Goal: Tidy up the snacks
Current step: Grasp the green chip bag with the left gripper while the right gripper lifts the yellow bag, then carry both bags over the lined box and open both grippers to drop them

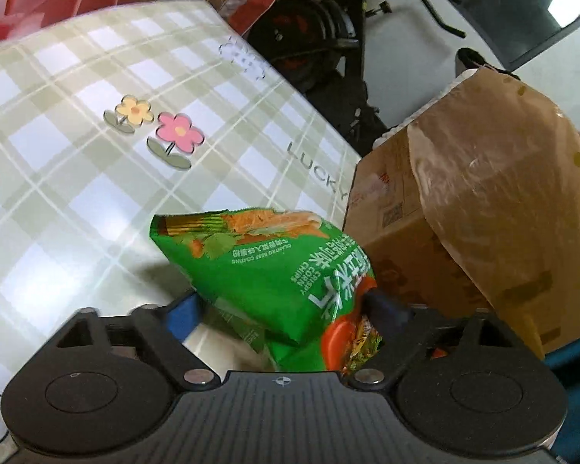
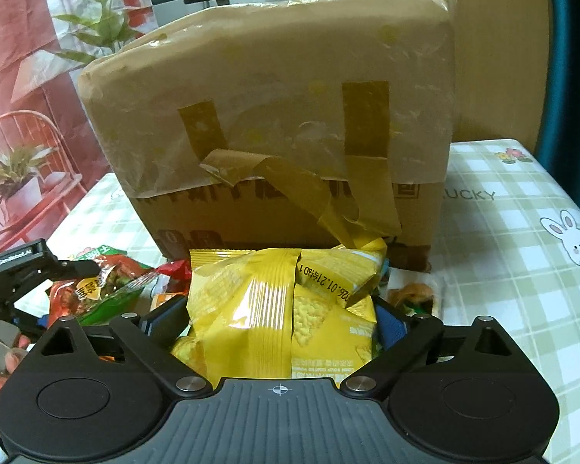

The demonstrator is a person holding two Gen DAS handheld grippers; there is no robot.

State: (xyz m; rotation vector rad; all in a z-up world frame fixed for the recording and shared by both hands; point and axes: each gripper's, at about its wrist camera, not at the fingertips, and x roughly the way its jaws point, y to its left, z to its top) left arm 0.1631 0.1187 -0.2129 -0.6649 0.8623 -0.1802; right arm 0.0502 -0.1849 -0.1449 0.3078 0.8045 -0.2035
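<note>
Snacks are lifted for sorting: left hand-held gripper clamps a green crinkly chip bag above the checked desk; right hand-held gripper pinches a yellow foil snack bag before the taped cardboard box.

The green snack bag covers most of the left gripper's right finger at four o'clock, and its lower end drops behind the gripper body. The yellow snack bag hides both fingertips of the right gripper. The cardboard box blocks the tablecloth beyond it at twelve o'clock; its printing is too blurred to read.
</note>
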